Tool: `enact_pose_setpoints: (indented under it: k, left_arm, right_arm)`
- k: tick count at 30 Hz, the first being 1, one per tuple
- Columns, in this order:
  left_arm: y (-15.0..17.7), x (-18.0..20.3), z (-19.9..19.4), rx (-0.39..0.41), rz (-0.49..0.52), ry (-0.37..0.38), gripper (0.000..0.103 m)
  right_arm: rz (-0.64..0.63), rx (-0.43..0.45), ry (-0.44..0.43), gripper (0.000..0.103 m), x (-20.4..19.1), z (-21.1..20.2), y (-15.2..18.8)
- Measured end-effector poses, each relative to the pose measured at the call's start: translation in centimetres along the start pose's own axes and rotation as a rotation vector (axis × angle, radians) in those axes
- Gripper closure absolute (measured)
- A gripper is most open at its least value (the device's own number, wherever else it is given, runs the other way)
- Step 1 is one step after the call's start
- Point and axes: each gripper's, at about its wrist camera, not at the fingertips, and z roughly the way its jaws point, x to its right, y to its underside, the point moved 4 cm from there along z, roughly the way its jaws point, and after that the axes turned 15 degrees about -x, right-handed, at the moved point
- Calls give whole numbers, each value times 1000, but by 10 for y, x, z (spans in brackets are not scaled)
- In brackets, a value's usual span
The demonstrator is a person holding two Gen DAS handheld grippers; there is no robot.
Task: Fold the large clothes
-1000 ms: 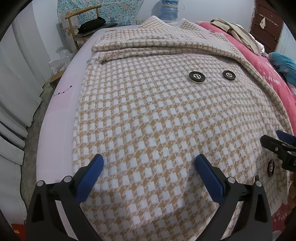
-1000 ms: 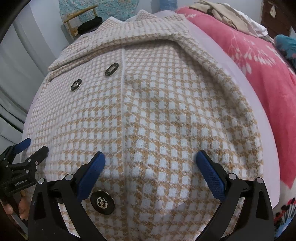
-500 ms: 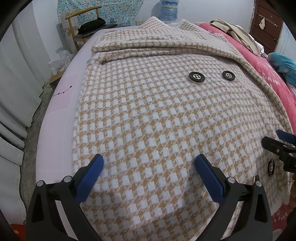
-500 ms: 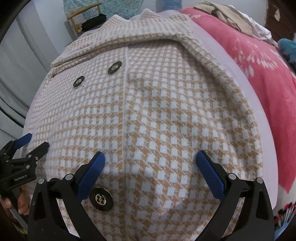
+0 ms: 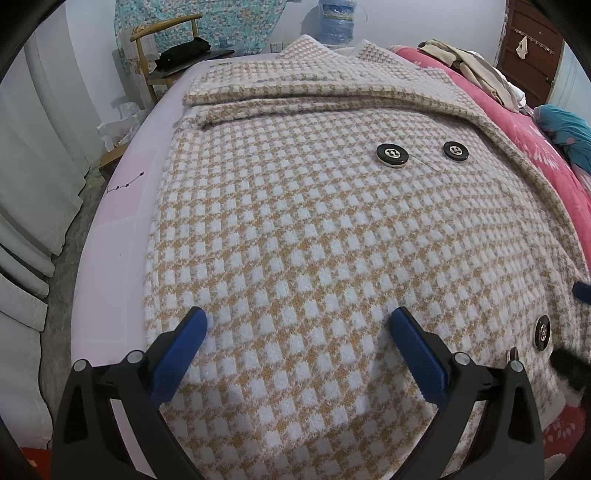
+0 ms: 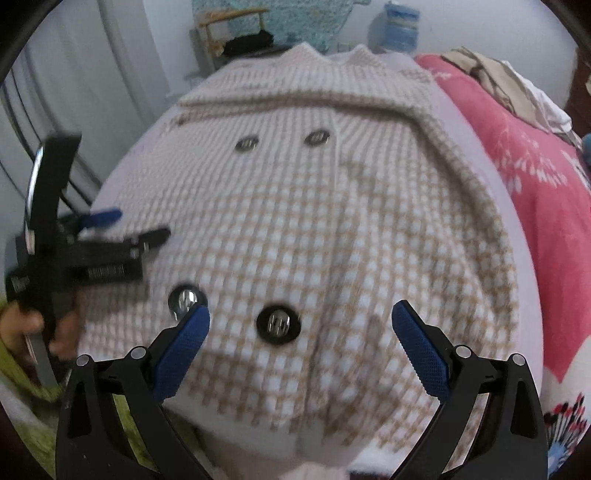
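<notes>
Here a large tan-and-white houndstooth knit coat (image 5: pixel 314 229) lies spread flat, front side up, over a bed covered with a pale lilac sheet (image 5: pixel 122 206). Its collar points toward the far end of the bed, and both sleeves are folded across the upper chest in a band (image 5: pixel 295 92). Two round black buttons (image 5: pixel 392 155) sit side by side high on the front; another pair (image 6: pixel 279 325) shows near the hem in the right wrist view, which is blurred.

The left hand-held gripper (image 5: pixel 299 325) hovers over the lower left part of the coat with its blue-padded fingers (image 5: pixel 177 354) spread wide and nothing between them. The right hand-held gripper (image 6: pixel 301 325) is also spread wide and empty, above the hem near the lower buttons. In that view the left tool's black frame is seen from the side at the coat's left edge, with a person's hand (image 6: pixel 22 325) on its handle.

Along the right side of the bed runs a pink floral blanket (image 5: pixel 546 162) with a heap of beige clothes (image 5: pixel 465 62) on it. Beyond the bed stand a wooden chair (image 5: pixel 162 48) and a blue water bottle (image 5: pixel 338 18).
</notes>
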Motion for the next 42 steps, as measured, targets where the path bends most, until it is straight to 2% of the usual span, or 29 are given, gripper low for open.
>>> enact_pose_setpoints:
  k: [4, 15, 21, 26, 28, 33, 39, 42]
  left_arm:
    - [-1, 1, 1, 1, 3, 0, 5]
    - [0, 1, 0, 5, 6, -2, 5]
    - [-1, -1, -4, -9, 59, -17, 5]
    - [3, -13, -23, 29, 53, -24, 5]
    - [10, -18, -31, 42, 44, 6, 5]
    - [38, -35, -43, 57, 19, 163, 5]
    - [75, -50, -45, 57, -19, 259, 6]
    - [91, -53, -50, 60, -22, 308, 11]
  right_arm:
    - [38, -31, -44, 8, 5, 12, 9]
    - [75, -28, -44, 7, 8, 29, 12]
    - [93, -27, -18, 7, 6, 35, 4]
    - [102, -12, -22, 7, 1, 40, 4]
    - [101, -11, -24, 7, 1, 41, 5]
    - [99, -9, -29, 7, 3, 41, 8]
    - [99, -10, -28, 7, 3, 41, 8]
    - [100, -8, -28, 7, 3, 40, 8]
